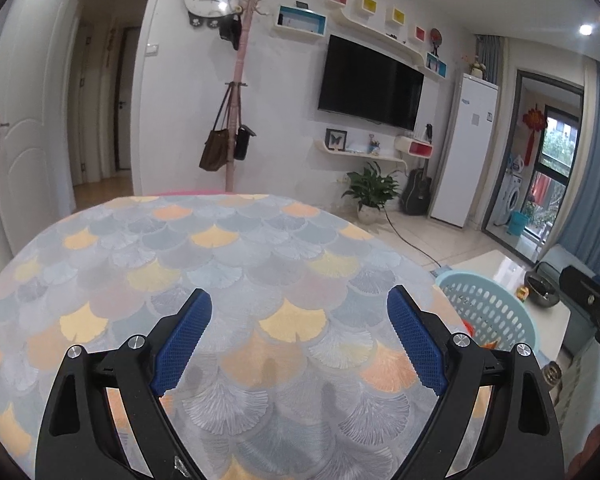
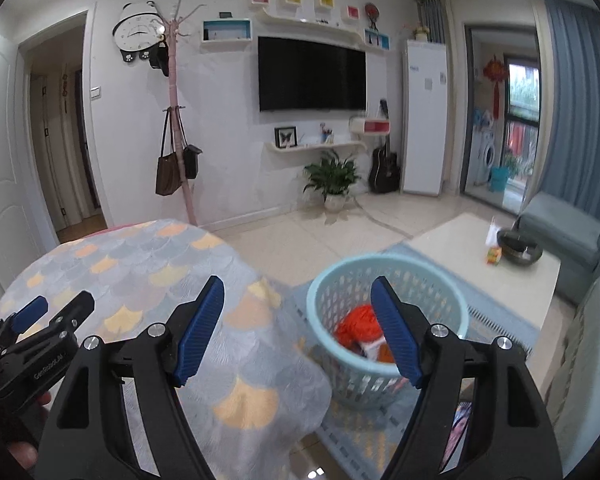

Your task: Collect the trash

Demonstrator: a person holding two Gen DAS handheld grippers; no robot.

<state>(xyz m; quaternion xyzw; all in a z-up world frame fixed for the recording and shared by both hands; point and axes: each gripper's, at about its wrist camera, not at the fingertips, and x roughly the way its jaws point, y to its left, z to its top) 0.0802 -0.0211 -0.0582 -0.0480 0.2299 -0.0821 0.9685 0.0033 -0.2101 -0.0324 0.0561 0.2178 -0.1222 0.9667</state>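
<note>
A light blue slotted basket stands on the floor beside the table and holds crumpled orange and white trash. My right gripper hovers open above the table's edge and the basket, with nothing between its blue pads. In the left wrist view my left gripper is open over the fan-patterned tablecloth, also holding nothing. The same basket shows at the right of that view, past the table edge. The left gripper also appears at the lower left of the right wrist view.
A white coffee table with a dark bowl stands behind the basket, with a grey sofa to the right. A pink coat rack with bags stands behind the table, and a potted plant sits by the wall.
</note>
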